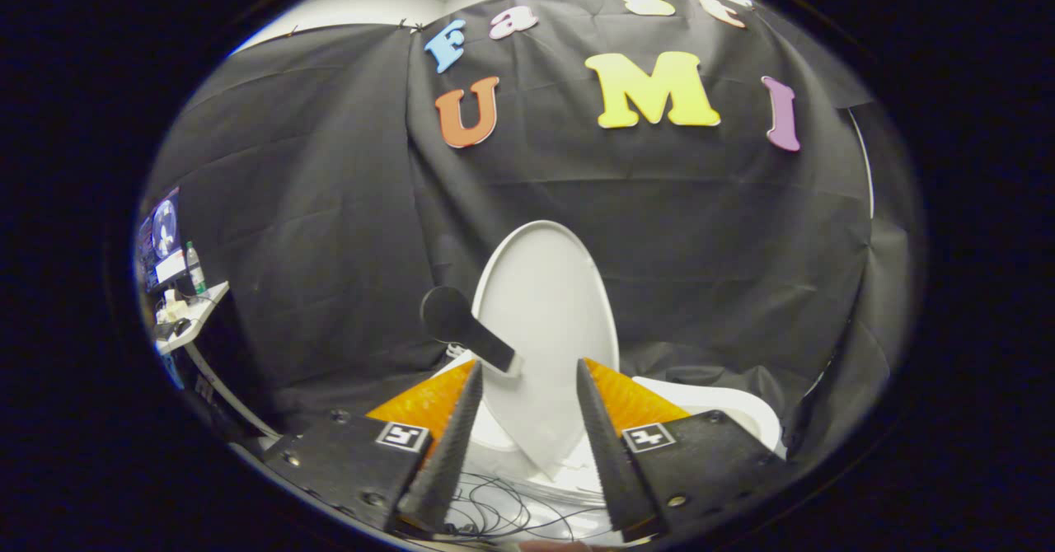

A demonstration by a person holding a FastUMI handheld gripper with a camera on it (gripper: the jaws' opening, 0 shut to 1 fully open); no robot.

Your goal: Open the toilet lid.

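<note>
The white oval toilet lid [548, 305] stands raised, nearly upright, against the black cloth wall. Its narrow lower end drops down between my two fingers. A black handle [461, 325] with a round end sticks out from the lid's left edge, just above my left fingertip [471, 379]. My gripper [529, 363] is open, with its dark toothed fingers apart on either side of the lid's lower part and neither pressing on it. The white toilet seat rim [733, 408] shows behind the right finger.
A white desk [194, 317] with a bottle [195, 268] and small items stands far off to the left. Thin dark cables [503, 511] lie on the white surface below the fingers. Black cloth closes in the back and right.
</note>
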